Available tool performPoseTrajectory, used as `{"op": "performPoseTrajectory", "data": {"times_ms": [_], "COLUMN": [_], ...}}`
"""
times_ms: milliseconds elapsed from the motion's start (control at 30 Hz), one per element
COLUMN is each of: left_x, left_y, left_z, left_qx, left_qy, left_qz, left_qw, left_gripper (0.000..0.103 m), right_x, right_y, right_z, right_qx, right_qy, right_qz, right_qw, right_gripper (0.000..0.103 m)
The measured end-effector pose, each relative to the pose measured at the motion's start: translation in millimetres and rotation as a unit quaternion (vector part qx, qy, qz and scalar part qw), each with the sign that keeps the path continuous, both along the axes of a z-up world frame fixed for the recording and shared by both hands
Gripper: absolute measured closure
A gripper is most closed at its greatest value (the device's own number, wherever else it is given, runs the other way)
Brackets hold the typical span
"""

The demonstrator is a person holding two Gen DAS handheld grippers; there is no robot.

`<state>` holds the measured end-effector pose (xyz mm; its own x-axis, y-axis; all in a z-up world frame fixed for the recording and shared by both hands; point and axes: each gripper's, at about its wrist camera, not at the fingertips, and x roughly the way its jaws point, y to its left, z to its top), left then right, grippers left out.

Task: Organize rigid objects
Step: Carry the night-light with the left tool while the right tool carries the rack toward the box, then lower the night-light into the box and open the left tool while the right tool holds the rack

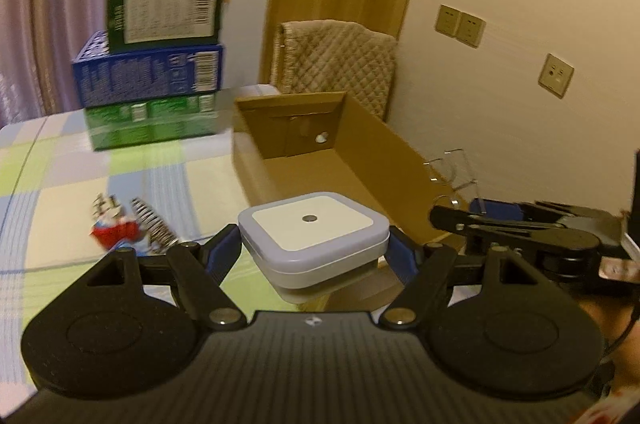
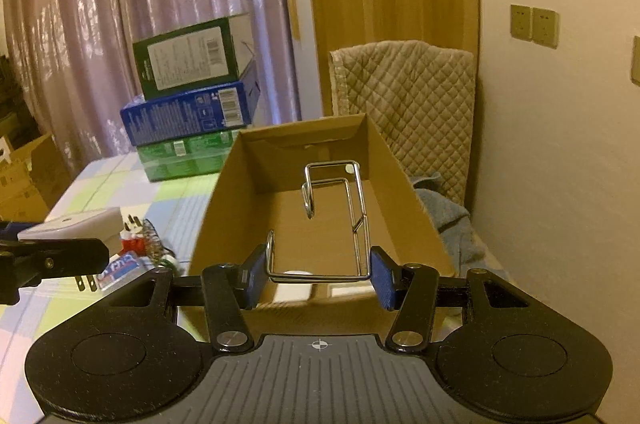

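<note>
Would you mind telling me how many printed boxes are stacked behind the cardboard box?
3: a dark green box on top, a blue box in the middle, a bright green box at the bottom. Others may be hidden.

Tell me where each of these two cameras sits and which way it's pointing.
Left wrist: on the left tongs, facing across the checked table; they clamp a white night light, right tongs at right.
Right wrist: on the right tongs, facing into the cardboard box; they clamp a wire rack, left tongs at left.
Shared: box, stacked cartons, curtain.
</note>
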<state>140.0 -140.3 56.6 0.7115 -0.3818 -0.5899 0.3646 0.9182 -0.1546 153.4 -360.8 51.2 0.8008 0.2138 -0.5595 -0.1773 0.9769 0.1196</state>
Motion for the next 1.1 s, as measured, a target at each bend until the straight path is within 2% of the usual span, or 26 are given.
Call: {"op": "performPoseTrajectory", "data": {"times_ms": [367,867,1100], "left_x": [44.8,71.7,90.7], "left_y": [-43.8,-56.7,-60.9], "left_z": [-13.6,-38.3,-38.4], "left_qx": [0.012,0.029,0.034], "left_qy": [0.011,0.034,0.030], "left_qz": [-0.038,-0.044,-0.051], "left_qw": [0.9991,0.9980,0.9976], "left_gripper": [0.029,0.029,0.029], "right_x": [42.8,63.9,83.4], "right_y": [-24.6,-34.1,-32.5], "right_z": [-12.9,-27.5,-28.8], "right_qx": [-0.007,-0.009,-0.026], "right_qy": [0.038,0.060,0.068], "right_qz": [0.011,0.010,0.035], "right_qw": [0.999,0.998,0.997], "right_gripper": [0.053,0.053,0.053]}}
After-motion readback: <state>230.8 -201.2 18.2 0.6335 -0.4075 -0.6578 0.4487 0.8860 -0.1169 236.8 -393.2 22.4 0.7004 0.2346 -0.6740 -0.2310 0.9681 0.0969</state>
